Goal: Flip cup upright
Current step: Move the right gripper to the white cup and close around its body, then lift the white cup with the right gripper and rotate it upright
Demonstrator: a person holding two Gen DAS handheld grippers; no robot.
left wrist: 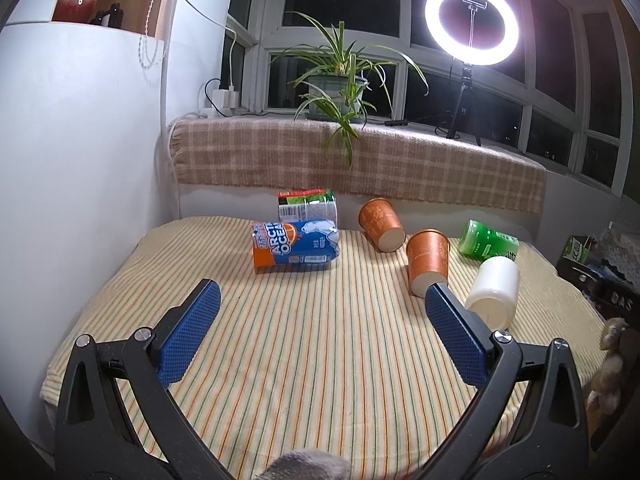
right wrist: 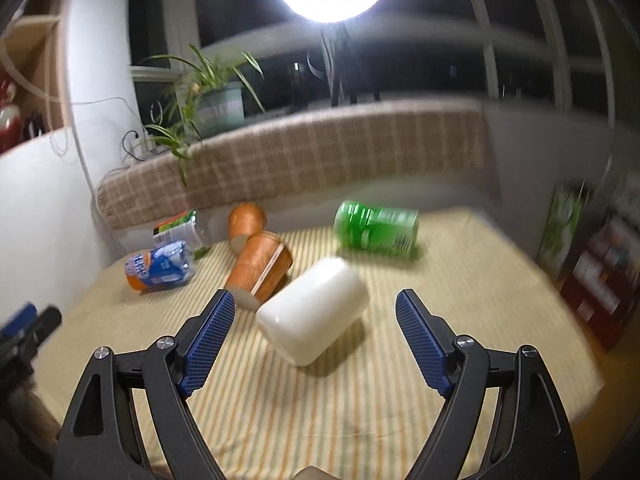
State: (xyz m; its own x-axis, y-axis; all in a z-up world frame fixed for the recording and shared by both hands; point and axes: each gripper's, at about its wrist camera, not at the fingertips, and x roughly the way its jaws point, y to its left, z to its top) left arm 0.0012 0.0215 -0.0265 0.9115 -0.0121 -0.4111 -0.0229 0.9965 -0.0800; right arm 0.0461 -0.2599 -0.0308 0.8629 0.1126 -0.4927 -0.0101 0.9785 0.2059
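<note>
White cup (right wrist: 313,311): on its side, striped cloth (right wrist: 360,420); apparently untouched, view blurred. Right gripper (right wrist: 314,344): wide open, empty. Left gripper (left wrist: 322,332): likewise

The left gripper (left wrist: 322,300) has two black, A-shaped arms with triangular cut-outs. Each carries a blue, dimpled pad (left wrist: 192,332) on its inner face, with silver round screws (left wrist: 143,334) just behind the pads. The right gripper (right wrist: 316,312) is built alike: black arms, blue textured pads (right wrist: 210,340), silver screws (right wrist: 465,341).
</note>
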